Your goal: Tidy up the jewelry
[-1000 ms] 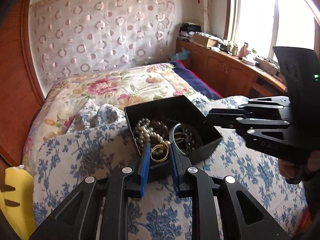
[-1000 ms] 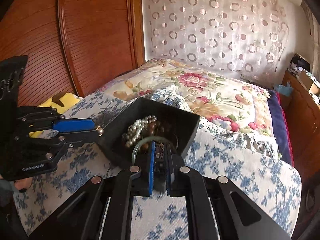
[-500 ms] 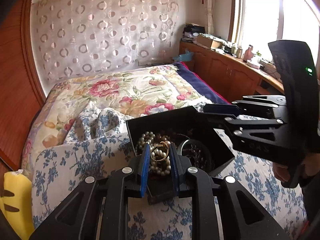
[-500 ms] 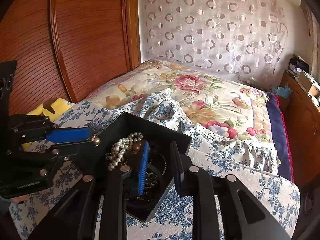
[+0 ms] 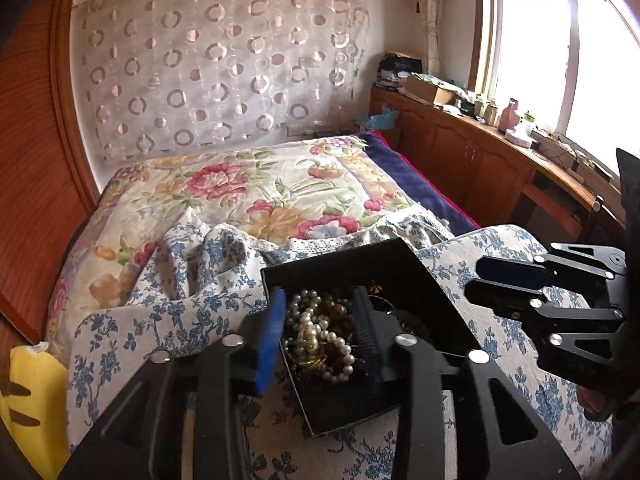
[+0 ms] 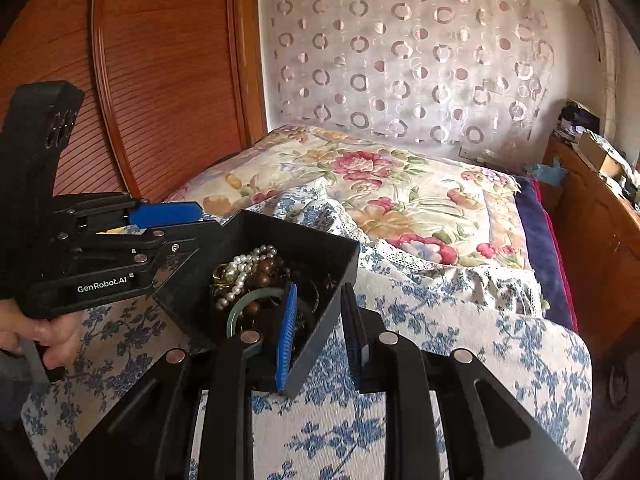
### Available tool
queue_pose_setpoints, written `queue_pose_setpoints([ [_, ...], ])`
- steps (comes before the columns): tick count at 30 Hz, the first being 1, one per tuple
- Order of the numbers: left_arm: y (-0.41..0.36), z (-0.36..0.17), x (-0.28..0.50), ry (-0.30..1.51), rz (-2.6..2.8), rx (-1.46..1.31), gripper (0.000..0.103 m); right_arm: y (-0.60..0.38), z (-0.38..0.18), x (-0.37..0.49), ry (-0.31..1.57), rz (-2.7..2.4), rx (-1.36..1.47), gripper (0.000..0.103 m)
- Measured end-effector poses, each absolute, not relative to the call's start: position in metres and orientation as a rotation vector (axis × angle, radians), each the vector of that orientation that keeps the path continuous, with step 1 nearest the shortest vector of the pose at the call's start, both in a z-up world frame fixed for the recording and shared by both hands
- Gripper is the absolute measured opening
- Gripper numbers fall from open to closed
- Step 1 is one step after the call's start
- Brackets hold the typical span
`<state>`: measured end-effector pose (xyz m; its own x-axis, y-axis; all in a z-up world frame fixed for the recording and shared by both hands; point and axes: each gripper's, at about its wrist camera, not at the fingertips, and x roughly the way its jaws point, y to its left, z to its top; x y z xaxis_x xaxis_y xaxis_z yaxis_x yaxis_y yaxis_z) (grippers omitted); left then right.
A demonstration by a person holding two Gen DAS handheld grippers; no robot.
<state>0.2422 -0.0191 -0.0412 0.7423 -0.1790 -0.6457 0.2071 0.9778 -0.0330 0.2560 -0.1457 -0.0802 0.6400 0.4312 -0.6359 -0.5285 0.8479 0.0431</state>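
Note:
A black open box [image 5: 340, 256] lies on the blue-flowered bedspread [image 5: 168, 328], full of jewelry. White pearls [image 5: 316, 328] top the heap, and a green bangle [image 6: 240, 308] and brown beads [image 6: 262, 276] lie beside them. My left gripper [image 5: 320, 290] hangs over the box's left side, its jaws opening with only the pearls below showing between them. In the right wrist view it [image 6: 192, 228] reaches the box [image 6: 304, 232] from the left. My right gripper [image 6: 320, 286] is open at the box's right wall; in the left wrist view its tips [image 5: 472, 280] stand just right of the box.
A rose-patterned quilt [image 5: 260, 188] covers the bed behind the box. A yellow cushion [image 5: 24, 392] sits at the bed's left edge by the wooden headboard [image 6: 160, 80]. A cluttered wooden cabinet [image 5: 480, 152] runs under the window. A hand [image 6: 40, 336] grips the left handle.
The left jaws have parted and the gold ring they held is gone from between them. The right jaws opened and shifted from over the box's middle to its right wall.

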Motion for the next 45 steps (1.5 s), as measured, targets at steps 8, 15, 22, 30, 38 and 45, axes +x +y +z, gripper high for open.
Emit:
queue_pose_setpoints([
  [8, -0.013, -0.035, 0.214, 0.677, -0.158, 0.038, 0.081, -0.156, -0.075, 0.228, 0.662, 0.524, -0.114, 0.025],
  [15, -0.003, -0.020, 0.169, 0.625, -0.080, 0.053, 0.095, -0.161, -0.064, 0.195, 0.617, 0.481, -0.091, 0.047],
  [22, 0.002, 0.000, 0.130, 0.595, -0.069, 0.039, 0.095, -0.164, -0.041, 0.159, 0.546, 0.455, -0.062, 0.072],
  [30, 0.005, 0.021, 0.091, 0.543, -0.050, 0.031, 0.095, -0.173, -0.020, 0.122, 0.479, 0.430, -0.032, 0.097],
  [38, 0.003, 0.034, 0.062, 0.516, -0.040, 0.038, 0.095, -0.189, -0.007, 0.093, 0.439, 0.365, 0.008, 0.100],
  [45, 0.001, 0.038, 0.041, 0.501, -0.045, 0.021, 0.095, -0.204, -0.005, 0.071, 0.414, 0.326, 0.035, 0.100],
])
